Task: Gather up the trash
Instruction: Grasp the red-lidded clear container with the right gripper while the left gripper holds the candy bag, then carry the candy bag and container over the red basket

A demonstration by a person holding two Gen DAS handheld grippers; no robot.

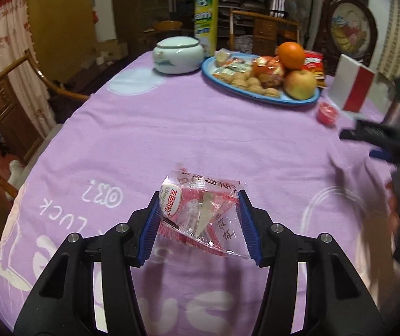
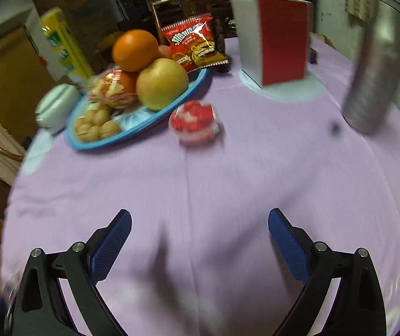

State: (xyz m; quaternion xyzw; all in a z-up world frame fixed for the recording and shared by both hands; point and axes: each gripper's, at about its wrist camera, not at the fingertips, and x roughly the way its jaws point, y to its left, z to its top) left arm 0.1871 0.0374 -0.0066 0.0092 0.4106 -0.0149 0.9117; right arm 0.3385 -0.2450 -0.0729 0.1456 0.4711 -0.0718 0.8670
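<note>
We see a crumpled clear wrapper [image 1: 200,212] with red print pinched between our left fingers [image 1: 150,232], lifted off the cloth.

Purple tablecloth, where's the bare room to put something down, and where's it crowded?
Most of the purple tablecloth is bare between the blue plate and the near edge, ahead of the open right gripper. It is crowded at the far side: the plate, small red wrapper, red and white box, silver cylinder and white lidded jar.

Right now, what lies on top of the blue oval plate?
The blue oval plate carries an orange, a yellow apple, walnuts and wrapped snacks; anything beneath them is covered.
</note>
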